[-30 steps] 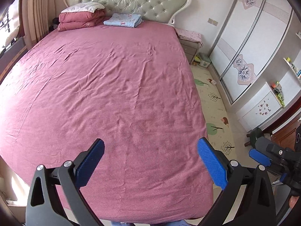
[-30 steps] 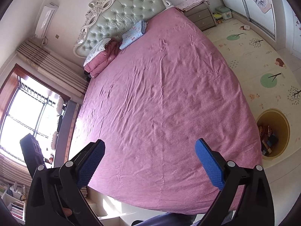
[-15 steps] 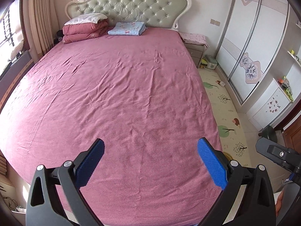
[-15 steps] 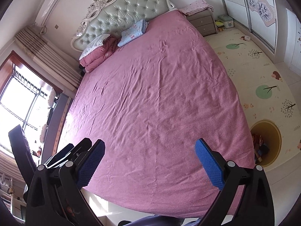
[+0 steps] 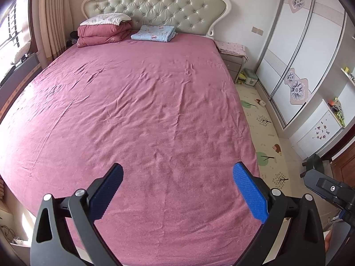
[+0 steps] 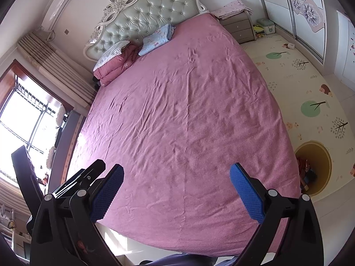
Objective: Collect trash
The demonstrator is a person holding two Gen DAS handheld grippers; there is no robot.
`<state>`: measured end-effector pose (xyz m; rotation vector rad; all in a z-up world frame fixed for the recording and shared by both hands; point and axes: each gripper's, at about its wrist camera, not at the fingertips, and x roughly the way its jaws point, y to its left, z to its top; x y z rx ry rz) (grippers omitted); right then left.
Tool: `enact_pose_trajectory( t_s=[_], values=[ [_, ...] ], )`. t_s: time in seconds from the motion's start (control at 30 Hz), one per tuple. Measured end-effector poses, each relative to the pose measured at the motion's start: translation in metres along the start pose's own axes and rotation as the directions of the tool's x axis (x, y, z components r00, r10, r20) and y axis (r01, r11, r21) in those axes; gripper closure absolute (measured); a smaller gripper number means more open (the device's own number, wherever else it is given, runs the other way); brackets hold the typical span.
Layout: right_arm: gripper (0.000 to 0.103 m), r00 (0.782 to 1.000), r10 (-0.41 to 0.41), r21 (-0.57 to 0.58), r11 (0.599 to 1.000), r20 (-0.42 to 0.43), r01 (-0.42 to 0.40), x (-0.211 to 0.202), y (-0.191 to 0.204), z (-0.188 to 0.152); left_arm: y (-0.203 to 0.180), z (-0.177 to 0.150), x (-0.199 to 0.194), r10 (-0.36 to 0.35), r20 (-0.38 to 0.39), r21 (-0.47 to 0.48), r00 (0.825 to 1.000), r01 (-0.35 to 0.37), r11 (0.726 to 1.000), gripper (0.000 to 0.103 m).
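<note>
Two grippers hang over the foot of a wide bed, each with its blue-padded jaws spread wide and nothing between them: the left gripper at the bottom of the left wrist view, the right gripper at the bottom of the right wrist view. Trash sits in a yellow bin on the floor at the right edge of the right wrist view, just beside the bed's corner and right of the right gripper's right finger. Its contents are too dim to name.

Compared with a second ago, the left camera has lifted, so the headboard sits lower in the frame and the bedspread shows more fully; the right view has swung so the bin lies nearer the frame's lower right.

Folded bedding and a blue blanket lie at the upper part of the bed. A patterned play mat runs along the bed's right side to the wardrobe; a nightstand stands at the upper right.
</note>
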<state>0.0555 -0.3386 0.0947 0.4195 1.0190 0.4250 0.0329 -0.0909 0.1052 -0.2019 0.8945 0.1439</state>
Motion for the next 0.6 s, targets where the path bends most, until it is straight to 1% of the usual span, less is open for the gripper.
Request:
enact_pose_trajectory(
  t_s=[0.3, 0.6],
  values=[
    [0.01, 1.0, -0.006, -0.007, 1.0, -0.001, 0.006, -0.0004, 0.0013, -0.0024, -0.0014, -0.0011, -0.0026, 0.003, 0.002, 0.008, 1.0, -0.003, 1.0, 0.004],
    [0.01, 1.0, -0.001, -0.013, 1.0, 0.0, 0.001, -0.0028, 0.0037, -0.0032, -0.0035, 0.0, -0.0003, -0.008, -0.017, 0.022, 1.0, 0.008, 1.0, 0.004]
  ],
)
